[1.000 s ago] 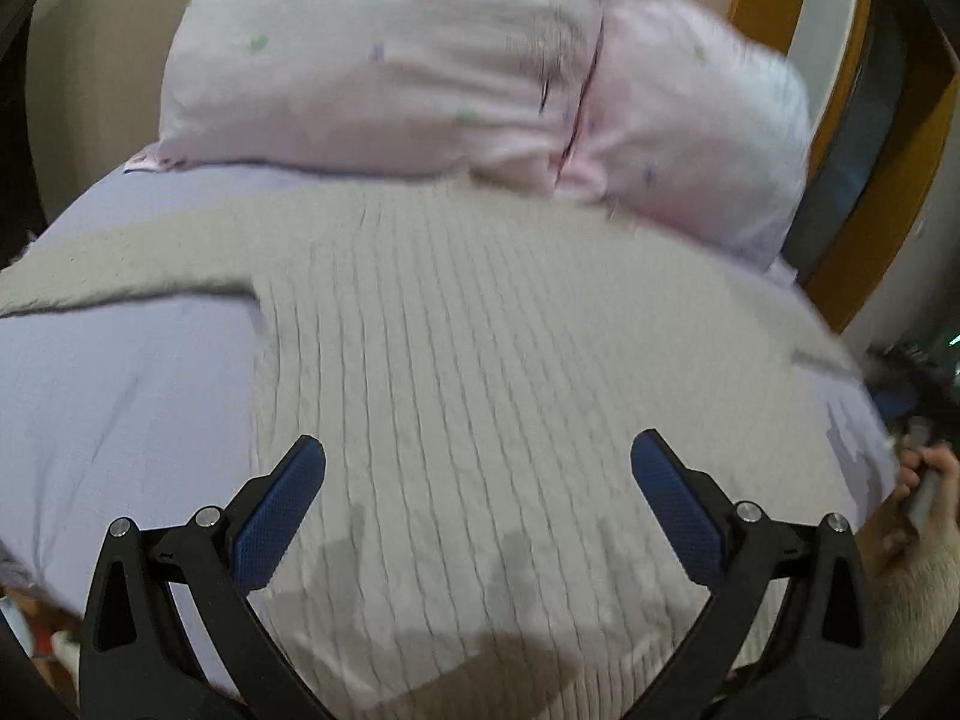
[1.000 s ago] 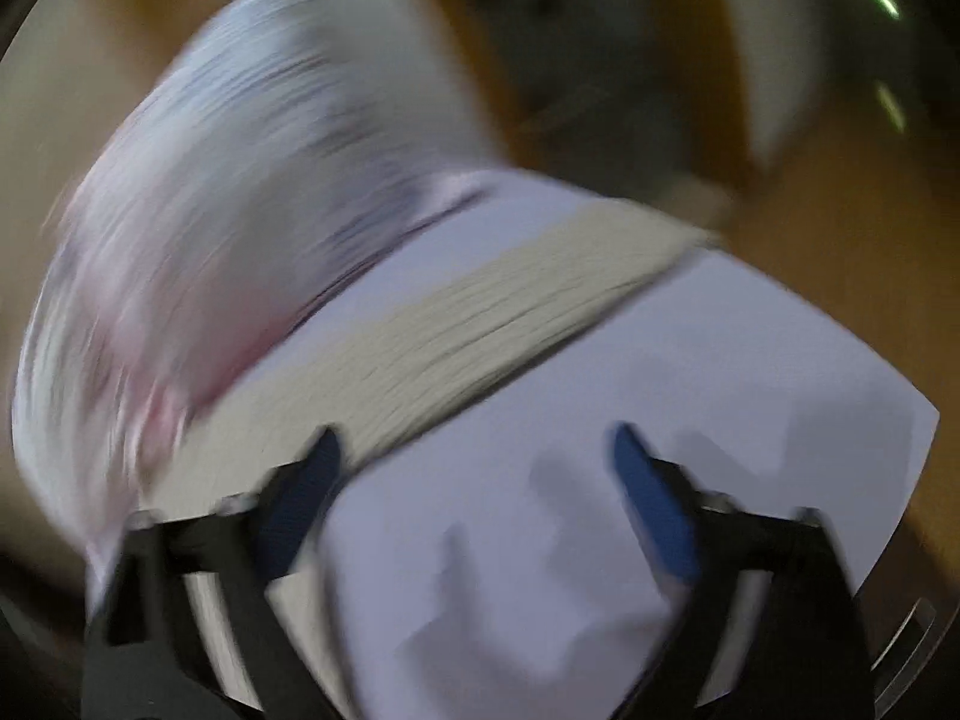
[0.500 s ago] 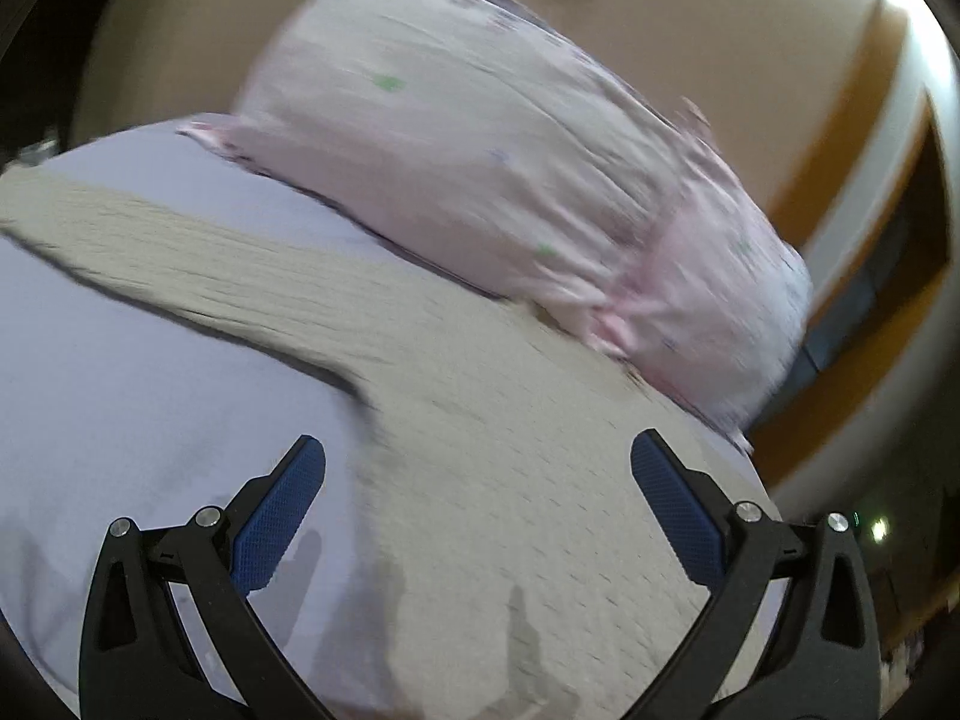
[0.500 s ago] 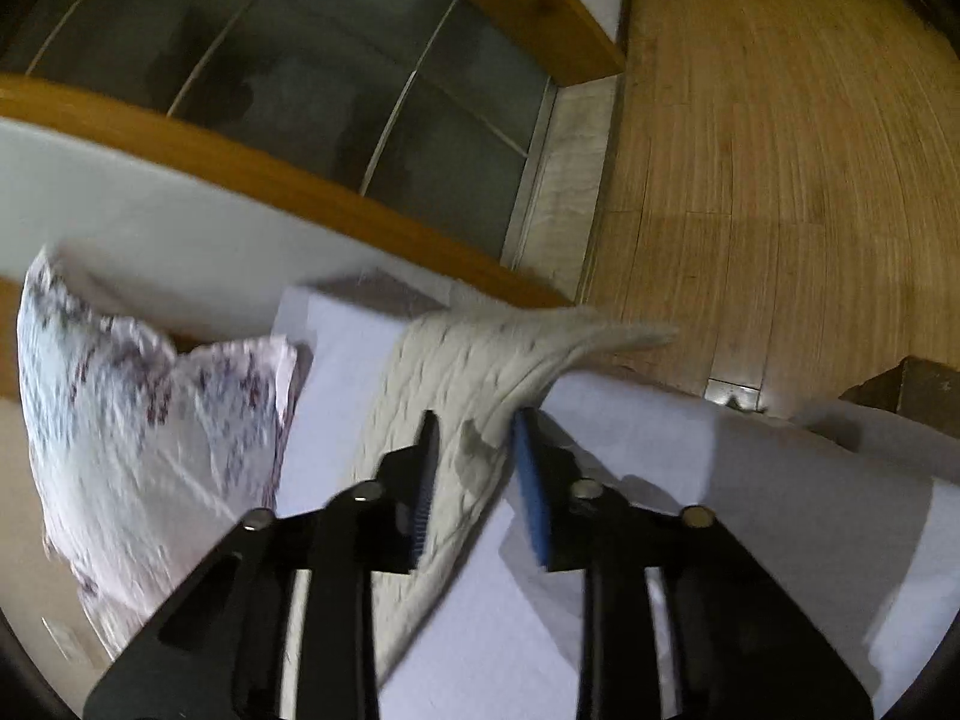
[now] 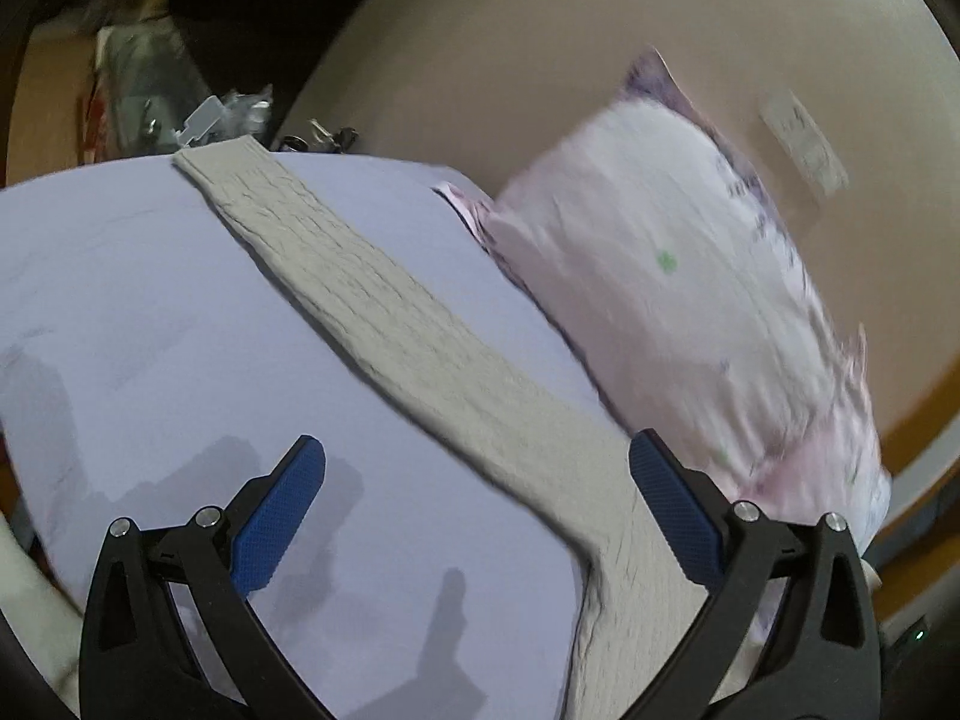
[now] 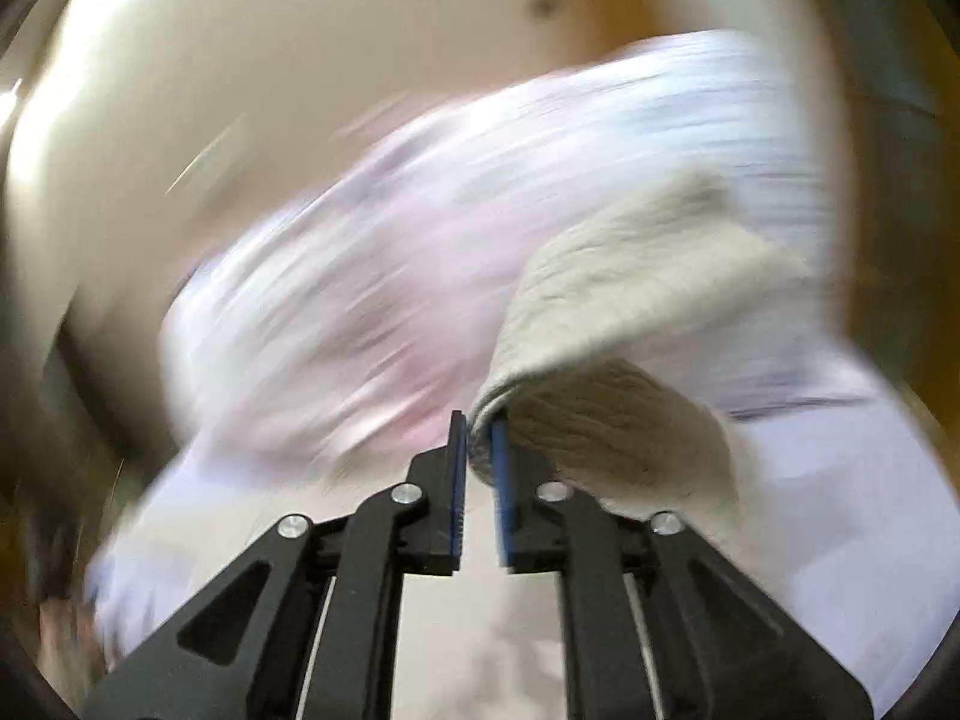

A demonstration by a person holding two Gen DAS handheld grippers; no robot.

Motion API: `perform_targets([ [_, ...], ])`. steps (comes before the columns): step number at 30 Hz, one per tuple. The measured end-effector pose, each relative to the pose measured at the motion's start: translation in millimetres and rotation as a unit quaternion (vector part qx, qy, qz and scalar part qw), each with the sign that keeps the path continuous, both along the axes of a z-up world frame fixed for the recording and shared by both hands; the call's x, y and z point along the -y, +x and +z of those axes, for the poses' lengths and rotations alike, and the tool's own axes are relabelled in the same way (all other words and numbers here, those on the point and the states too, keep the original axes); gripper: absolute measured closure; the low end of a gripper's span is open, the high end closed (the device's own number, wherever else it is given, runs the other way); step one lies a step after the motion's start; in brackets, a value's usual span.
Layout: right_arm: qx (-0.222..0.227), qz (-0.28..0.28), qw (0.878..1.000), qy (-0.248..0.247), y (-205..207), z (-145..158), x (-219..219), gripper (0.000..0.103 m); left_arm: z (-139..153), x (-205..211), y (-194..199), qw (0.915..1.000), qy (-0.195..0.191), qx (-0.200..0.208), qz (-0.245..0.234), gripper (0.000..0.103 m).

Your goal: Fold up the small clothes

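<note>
A cream cable-knit sweater lies on a lilac bed sheet (image 5: 150, 312). In the left wrist view its long left sleeve (image 5: 372, 300) stretches flat from the body at the lower right up to the far left. My left gripper (image 5: 477, 498) is open and empty, hovering above the sheet near where the sleeve meets the body. In the right wrist view my right gripper (image 6: 478, 438) is shut on the end of the other sleeve (image 6: 606, 360), which is lifted and doubled over above the bed. That view is blurred.
A pink flowered pillow (image 5: 678, 300) lies against the beige wall behind the sweater; it also shows in the right wrist view (image 6: 420, 252). Cluttered items (image 5: 198, 114) sit past the bed's far left edge. A wooden frame (image 5: 924, 420) runs at the right.
My right gripper closed on the right sleeve end and has swung it up over the bed. My left gripper has turned left, from the sweater body toward the left sleeve, staying open.
</note>
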State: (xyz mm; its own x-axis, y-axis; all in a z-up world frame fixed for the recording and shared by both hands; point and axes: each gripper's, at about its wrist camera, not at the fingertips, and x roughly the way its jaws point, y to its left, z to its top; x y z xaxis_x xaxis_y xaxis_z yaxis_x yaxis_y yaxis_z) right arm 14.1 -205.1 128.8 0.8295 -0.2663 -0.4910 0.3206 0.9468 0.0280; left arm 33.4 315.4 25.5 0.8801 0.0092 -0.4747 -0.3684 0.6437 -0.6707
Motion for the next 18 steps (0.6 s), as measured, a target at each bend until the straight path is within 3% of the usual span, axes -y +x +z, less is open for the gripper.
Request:
perform_targets([
  [1, -0.051, 0.045, 0.998, -0.002, 25, -20, -28, 0.061, -1, -4, 3, 1.0, 0.002, 0.003, 0.001, 0.001],
  [3, -0.093, 0.081, 0.992, -0.022, 42, -42, -64, 0.052, -4, -10, 12, 0.9992, 0.033, -0.023, -0.003, 0.001],
  [5, -0.086, 0.096, 0.99, -0.064, 38, -48, -88, 0.04, -6, -16, 16, 0.9976, 0.052, -0.046, 0.0, 0.001],
  [6, -0.078, 0.092, 0.99, -0.074, 32, -46, -90, 0.027, -9, -22, 20, 0.9977, 0.044, -0.052, -0.002, 0.001],
  [7, -0.069, 0.086, 0.991, -0.081, 29, -42, -88, 0.021, -12, -30, 21, 0.9982, 0.027, -0.053, -0.002, 0.001],
  [9, -0.06, 0.066, 0.993, -0.083, 18, -36, -78, 0.019, -26, -52, 26, 0.9975, -0.049, -0.051, 0.003, 0.001],
  [10, -0.06, 0.055, 0.993, -0.08, 9, -33, -72, 0.018, -30, -61, 27, 0.9957, -0.076, -0.052, 0.014, 0.008],
  [11, -0.061, 0.042, 0.994, -0.077, 5, -33, -64, 0.017, -29, -66, 26, 0.9952, -0.077, -0.053, 0.027, 0.02],
  [15, -0.065, -0.005, 0.996, -0.057, -6, -38, -29, 0.016, -35, -94, 30, 0.9879, -0.137, -0.047, 0.055, 0.033],
  [18, -0.062, -0.021, 0.997, -0.027, -7, -44, -11, 0.016, -38, -112, 35, 0.9842, -0.15, -0.053, 0.077, 0.045],
])
